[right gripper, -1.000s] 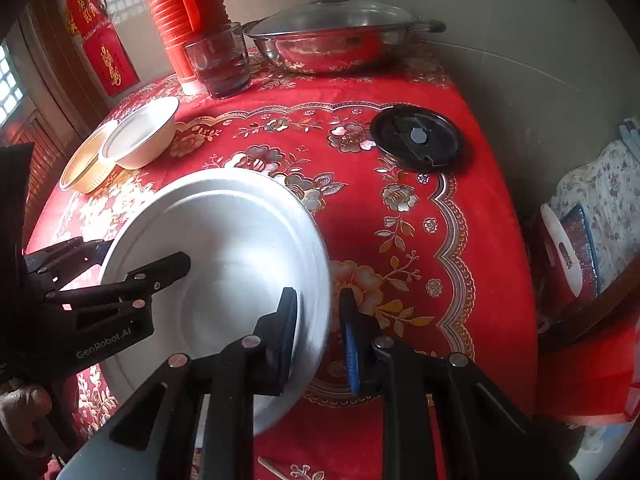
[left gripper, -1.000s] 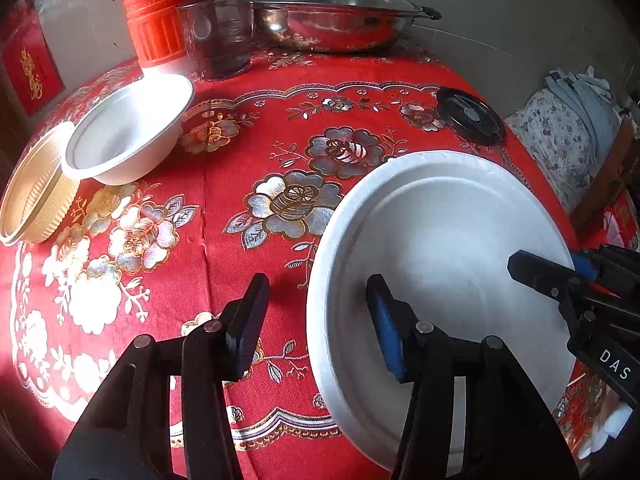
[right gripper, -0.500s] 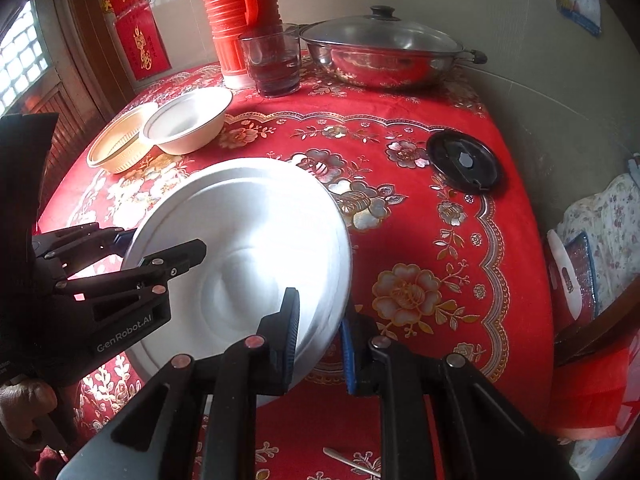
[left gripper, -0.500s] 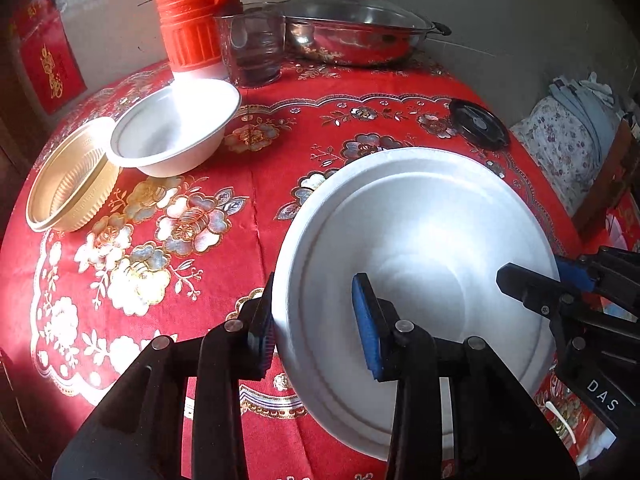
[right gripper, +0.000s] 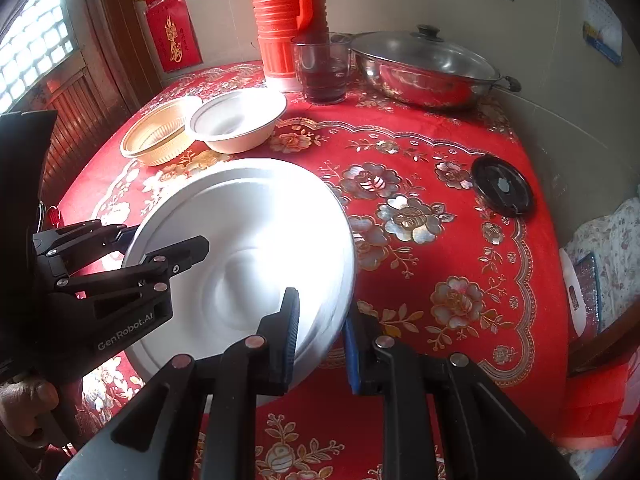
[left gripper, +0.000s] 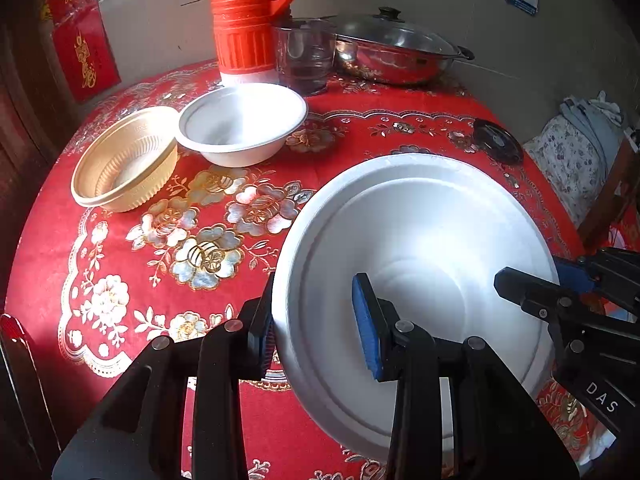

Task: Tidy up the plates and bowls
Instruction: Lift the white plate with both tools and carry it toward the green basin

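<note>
A round table under a red floral cloth (left gripper: 120,248) is set against a pale wall. Above its near half a large white plate (left gripper: 420,248) is held tilted, clear of the cloth. Its left rim is straddled by the left gripper (left gripper: 316,320), the outer pad against the edge, the inner pad apart from the surface. Its right rim is pinched by the right gripper (right gripper: 320,328), whose jaws are easing apart. Beyond the plate a white bowl (left gripper: 240,124) is seen touching a tan ribbed bowl (left gripper: 124,160). Farther back an orange flask (left gripper: 248,20), a glass cup (left gripper: 306,54) and a lidded steel pan (left gripper: 396,54) are ranged; a black lid (right gripper: 502,190) lies right. Compared with a second ago, the plate has been lifted and carried toward the bowls.
</note>
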`<state>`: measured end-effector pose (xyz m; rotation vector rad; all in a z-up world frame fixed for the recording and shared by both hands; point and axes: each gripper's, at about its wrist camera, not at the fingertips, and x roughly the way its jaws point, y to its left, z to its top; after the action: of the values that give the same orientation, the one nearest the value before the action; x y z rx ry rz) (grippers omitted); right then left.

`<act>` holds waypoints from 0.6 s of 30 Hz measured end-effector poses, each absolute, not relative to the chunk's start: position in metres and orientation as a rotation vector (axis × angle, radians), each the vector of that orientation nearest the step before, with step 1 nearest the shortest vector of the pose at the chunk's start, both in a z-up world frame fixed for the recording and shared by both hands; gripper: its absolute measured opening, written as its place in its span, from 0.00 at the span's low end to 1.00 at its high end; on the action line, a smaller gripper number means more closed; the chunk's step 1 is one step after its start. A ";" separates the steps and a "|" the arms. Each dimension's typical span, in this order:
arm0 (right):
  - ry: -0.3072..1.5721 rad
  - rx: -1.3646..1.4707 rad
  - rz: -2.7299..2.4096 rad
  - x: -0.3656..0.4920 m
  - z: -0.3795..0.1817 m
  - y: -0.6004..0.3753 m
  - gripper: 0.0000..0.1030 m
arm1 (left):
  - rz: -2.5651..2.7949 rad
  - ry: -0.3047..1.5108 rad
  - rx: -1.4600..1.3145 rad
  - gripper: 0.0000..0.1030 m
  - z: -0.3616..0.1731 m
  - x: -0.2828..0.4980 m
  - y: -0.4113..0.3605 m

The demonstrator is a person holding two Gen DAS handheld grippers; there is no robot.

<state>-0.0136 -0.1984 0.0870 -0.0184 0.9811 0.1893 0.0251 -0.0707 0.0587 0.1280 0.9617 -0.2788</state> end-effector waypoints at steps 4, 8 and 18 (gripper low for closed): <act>0.977 -0.039 0.224 -0.012 0.088 -0.177 0.20 | -0.243 0.955 0.104 0.34 0.062 0.023 -0.047; 0.970 -0.059 0.259 -0.011 0.090 -0.156 0.20 | -0.210 0.954 0.082 0.34 0.063 0.020 -0.024; 0.953 -0.106 0.342 -0.008 0.096 -0.108 0.20 | -0.139 0.939 0.026 0.34 0.072 0.009 0.029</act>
<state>-0.0079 -0.1085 0.0957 -0.1055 0.9525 0.3418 0.0088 0.0294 0.0722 0.0264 0.9389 -0.1389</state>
